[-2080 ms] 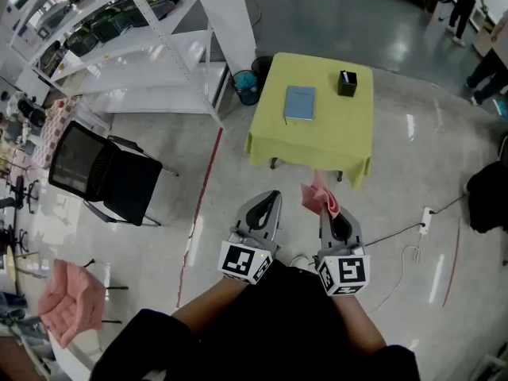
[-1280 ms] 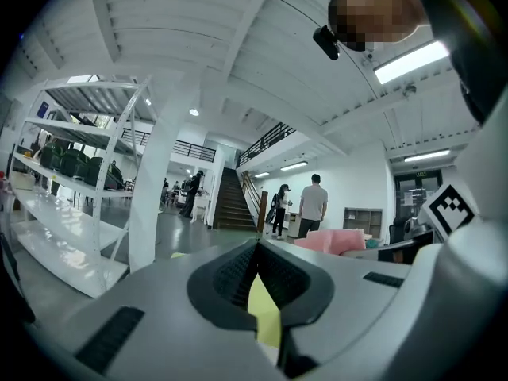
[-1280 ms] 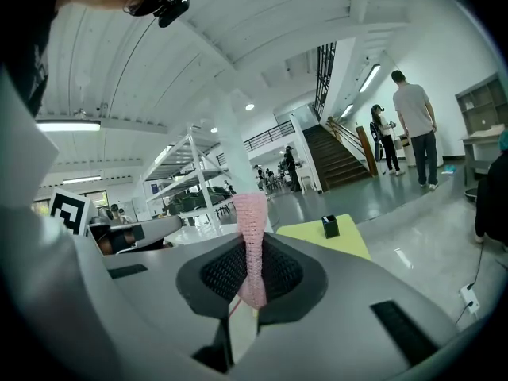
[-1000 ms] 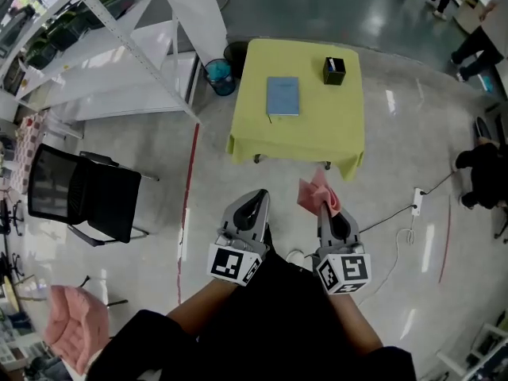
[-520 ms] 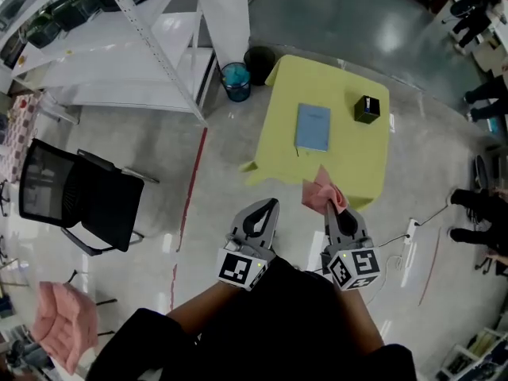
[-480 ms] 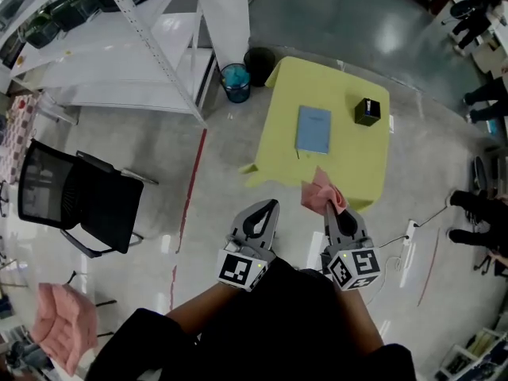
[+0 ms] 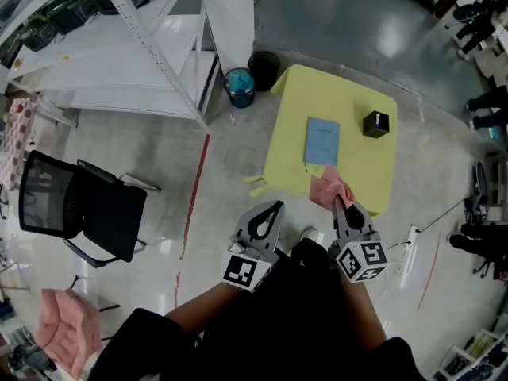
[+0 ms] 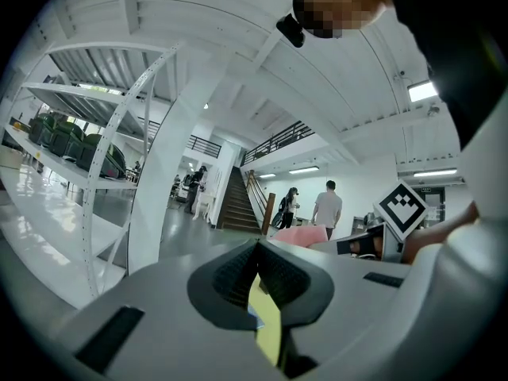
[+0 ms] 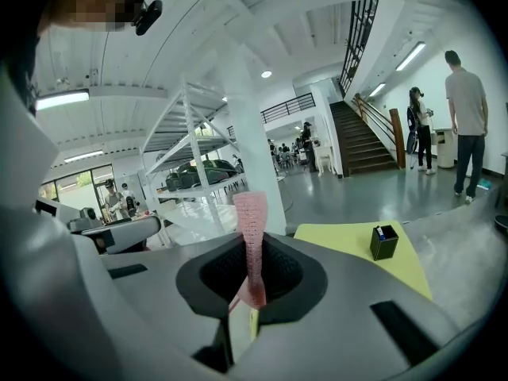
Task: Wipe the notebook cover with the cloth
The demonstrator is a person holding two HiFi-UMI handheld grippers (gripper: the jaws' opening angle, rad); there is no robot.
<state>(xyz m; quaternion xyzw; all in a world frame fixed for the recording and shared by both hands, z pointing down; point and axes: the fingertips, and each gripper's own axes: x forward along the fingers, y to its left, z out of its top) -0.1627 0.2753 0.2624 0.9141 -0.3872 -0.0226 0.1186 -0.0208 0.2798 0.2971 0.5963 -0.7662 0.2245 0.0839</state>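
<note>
Right gripper fingers pinch the pink cloth; left gripper fingers pressed together, nothing between. Step: approach, no wiping yet (judged). Blue notebook lies flat on the yellow worktop, at 12 o'clock from the cloth. Next: lower the cloth onto the cover. Black box at 2 o'clock of the notebook, apart; bin off at 10 o'clock

A black box sits on the yellow table, near a blue bin.
</note>
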